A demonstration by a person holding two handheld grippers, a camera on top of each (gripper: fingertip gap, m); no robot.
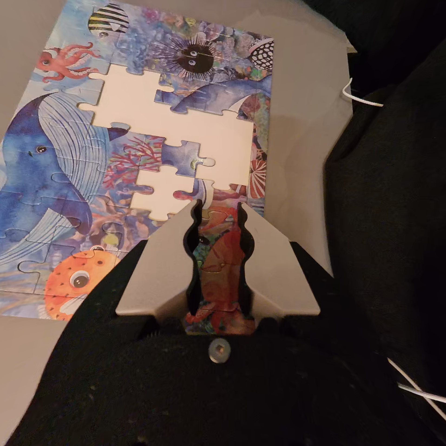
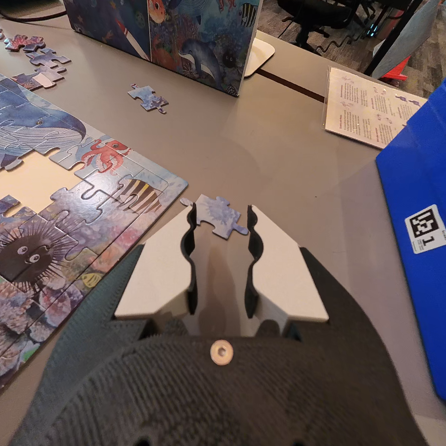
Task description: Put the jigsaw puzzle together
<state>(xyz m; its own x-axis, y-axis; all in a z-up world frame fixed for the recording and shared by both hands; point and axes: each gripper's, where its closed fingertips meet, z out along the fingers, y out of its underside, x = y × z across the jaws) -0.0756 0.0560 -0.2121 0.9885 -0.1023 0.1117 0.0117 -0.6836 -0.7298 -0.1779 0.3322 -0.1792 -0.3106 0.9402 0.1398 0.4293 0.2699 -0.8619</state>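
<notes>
While loose piece point(image 2: 218, 218) lay flat on tabletop point(image 2: 265, 149), just beside puzzle point(image 2: 101, 207) corner, right claw point(image 2: 220, 210) was held part-open around it, nothing gripped. Piece judged thin, light, stiff card; likely to slide on smooth surface. Hard to pinch flat: edge grip across body advised, not on fragile tabs. Left claw point(image 1: 219, 205) was seen narrow, empty, over puzzle near gap point(image 1: 173, 125).

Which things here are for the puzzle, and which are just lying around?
For the puzzle: puzzle; loose piece between the right gripper fingers; spare pieces; left gripper; box.

Lying around: blue folder; leaflet; white plate.
</notes>
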